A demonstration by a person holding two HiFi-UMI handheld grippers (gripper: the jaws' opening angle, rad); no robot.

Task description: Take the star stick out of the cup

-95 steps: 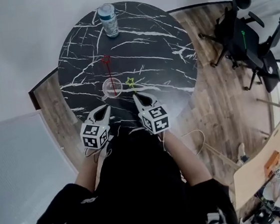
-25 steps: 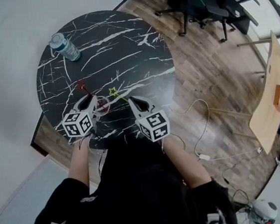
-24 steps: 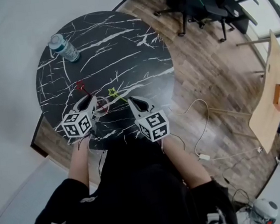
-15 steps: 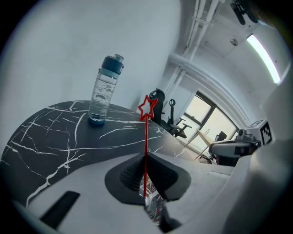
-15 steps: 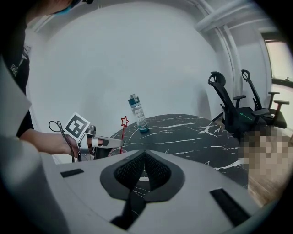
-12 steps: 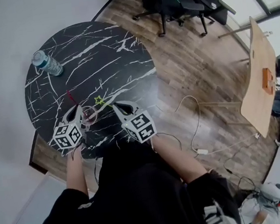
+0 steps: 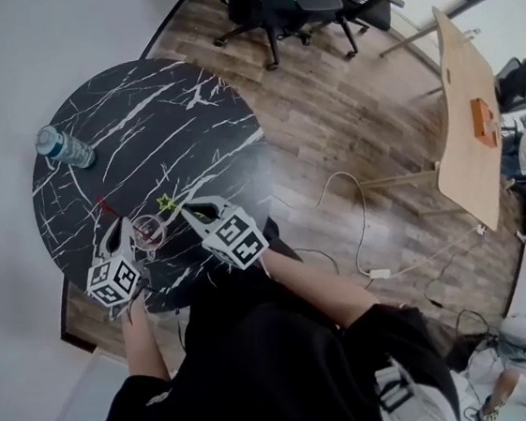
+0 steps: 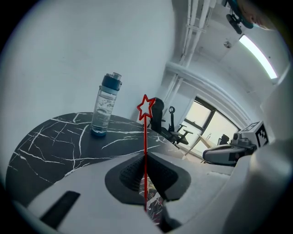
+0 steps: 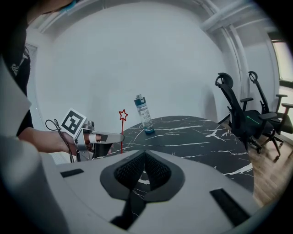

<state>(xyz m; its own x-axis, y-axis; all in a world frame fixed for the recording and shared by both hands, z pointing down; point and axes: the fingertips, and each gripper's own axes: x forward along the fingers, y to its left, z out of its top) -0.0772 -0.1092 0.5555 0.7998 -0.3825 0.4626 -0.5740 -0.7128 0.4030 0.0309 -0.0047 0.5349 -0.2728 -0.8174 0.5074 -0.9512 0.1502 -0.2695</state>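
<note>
The thin red stick topped with an outlined red star (image 8: 145, 137) is clamped between the pads of the left tongs (image 8: 145, 165), which are clenched low on its shaft. The star is carried well above them. Its lower end appears to reach into the clear plastic cup (image 7: 160, 235), which stands near the person's edge of the round black tabletop veined in white (image 7: 174, 92). The stick is therefore judged as gripped but not yet out.

The right tongs (image 9: 144, 164) are clenched on nothing and are held near the cup, apparently apart from it. A second stick with a yellow-green star (image 7: 165, 203) lies flat on the tabletop just beyond their tips. A clear water bottle with a blue cap (image 7: 62, 147) stands well apart at the far edge.

The cup looks light and is braced by nothing. It could be tipped or dragged if the stick is drawn out at a slant and catches the rim. The shaft is thin, so it could also be pivoted or let slip between the pads if the pull is jerked.
</note>
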